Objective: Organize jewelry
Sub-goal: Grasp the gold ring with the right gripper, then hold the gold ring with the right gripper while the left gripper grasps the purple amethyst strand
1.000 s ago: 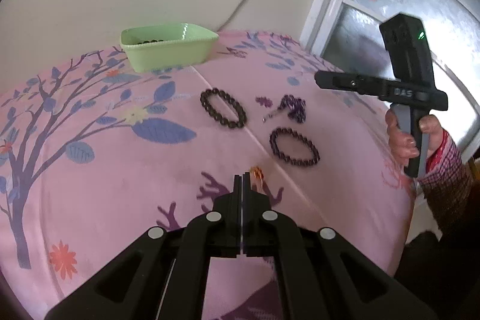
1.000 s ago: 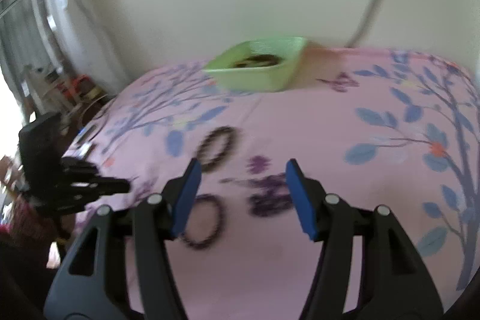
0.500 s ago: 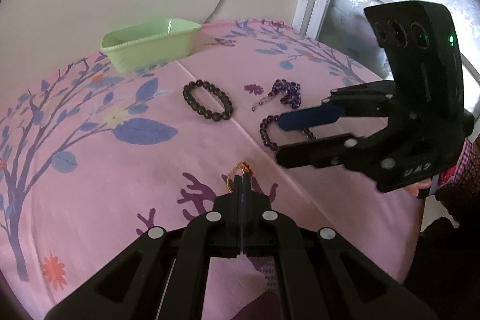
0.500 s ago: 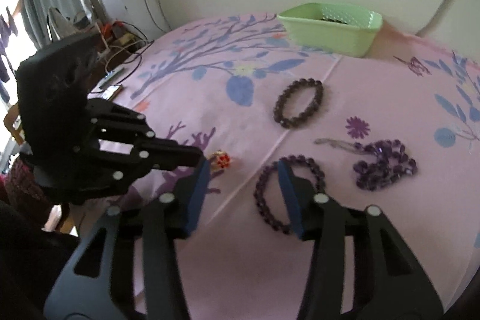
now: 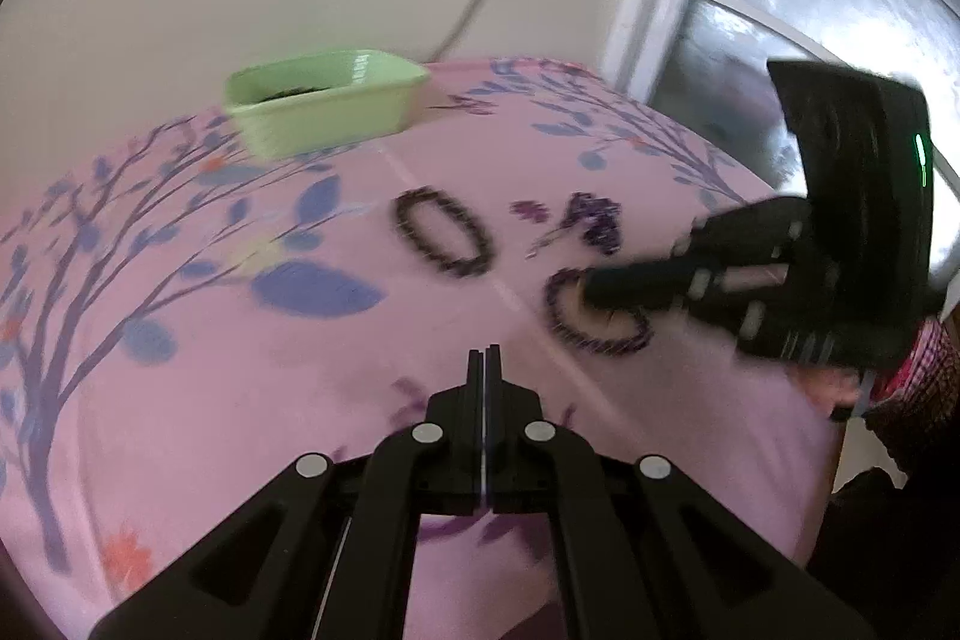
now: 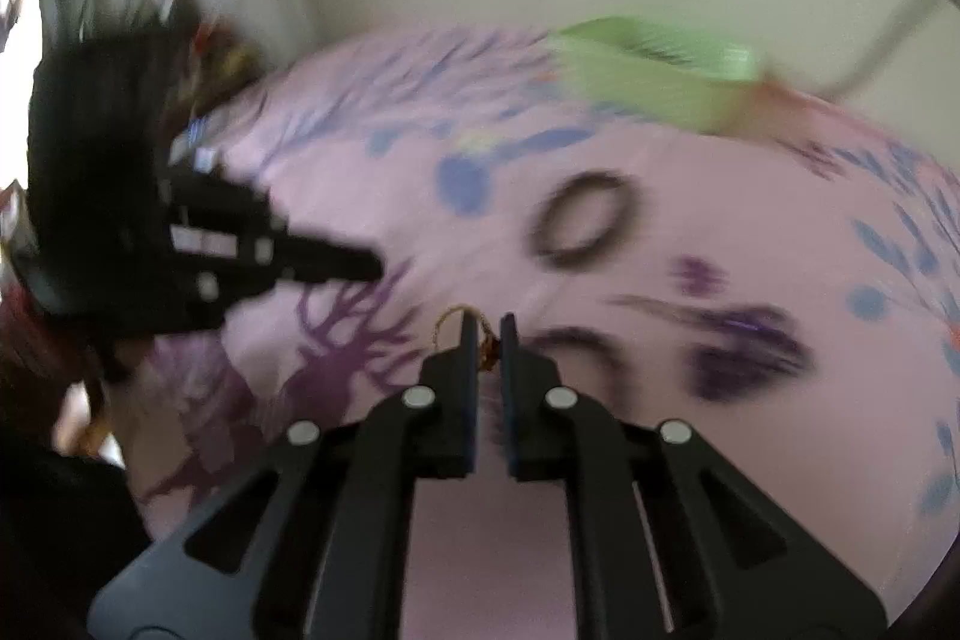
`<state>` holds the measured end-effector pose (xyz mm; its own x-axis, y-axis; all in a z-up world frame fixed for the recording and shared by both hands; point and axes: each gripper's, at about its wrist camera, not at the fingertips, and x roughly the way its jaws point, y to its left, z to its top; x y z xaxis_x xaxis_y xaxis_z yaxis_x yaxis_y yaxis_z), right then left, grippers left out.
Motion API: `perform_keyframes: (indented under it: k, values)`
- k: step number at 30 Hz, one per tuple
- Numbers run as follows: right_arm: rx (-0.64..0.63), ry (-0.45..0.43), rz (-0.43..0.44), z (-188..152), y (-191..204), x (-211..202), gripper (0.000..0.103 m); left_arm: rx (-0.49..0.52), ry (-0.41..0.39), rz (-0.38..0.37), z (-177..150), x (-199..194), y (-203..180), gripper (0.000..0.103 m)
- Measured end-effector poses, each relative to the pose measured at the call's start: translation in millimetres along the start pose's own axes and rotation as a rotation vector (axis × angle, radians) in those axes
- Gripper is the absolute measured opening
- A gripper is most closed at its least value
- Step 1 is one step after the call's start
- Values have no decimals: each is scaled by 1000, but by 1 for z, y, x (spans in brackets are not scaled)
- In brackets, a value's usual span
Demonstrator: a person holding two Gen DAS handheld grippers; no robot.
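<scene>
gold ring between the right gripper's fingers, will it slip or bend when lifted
The gold ring is a thin hoop, probably stiff and very light. Pinched by little in the right gripper, it may pivot or slip. Dropped, it could roll across the tablecloth.

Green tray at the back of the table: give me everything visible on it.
The green tray is a pale green, shallow rectangular bin, plastic by its look, with a flared rim. It sits upright at the far edge of the pink floral tablecloth, close to the wall. Something dark lies inside, probably beads, but blur hides what. Neither claw touches it; the bracelets lie apart, nearer the camera.
</scene>
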<state>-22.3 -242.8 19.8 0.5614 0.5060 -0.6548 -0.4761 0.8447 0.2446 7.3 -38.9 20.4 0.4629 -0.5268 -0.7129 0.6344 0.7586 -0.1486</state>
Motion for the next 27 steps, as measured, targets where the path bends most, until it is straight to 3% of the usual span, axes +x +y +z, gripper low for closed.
perform_keyframes:
  k: [6,13,16,20,24,27]
  values:
    - [242,-45,-49,-25,-74,-28,7,150,35,-11,15,31,-47,6]
    - [285,-44,-9,-38,-85,-19,7,369,79,71,9,47,-88,6]
    - [288,-55,10,-37,-86,-21,7,459,76,66,3,46,-92,6]
    - [292,-57,18,-39,-86,-23,7,425,64,-11,3,45,-80,6]
    - [287,-59,16,-39,-86,-24,7,280,88,-125,12,47,-61,6]
    - [294,-66,20,-40,-88,-25,7,239,92,-145,12,48,-58,6]
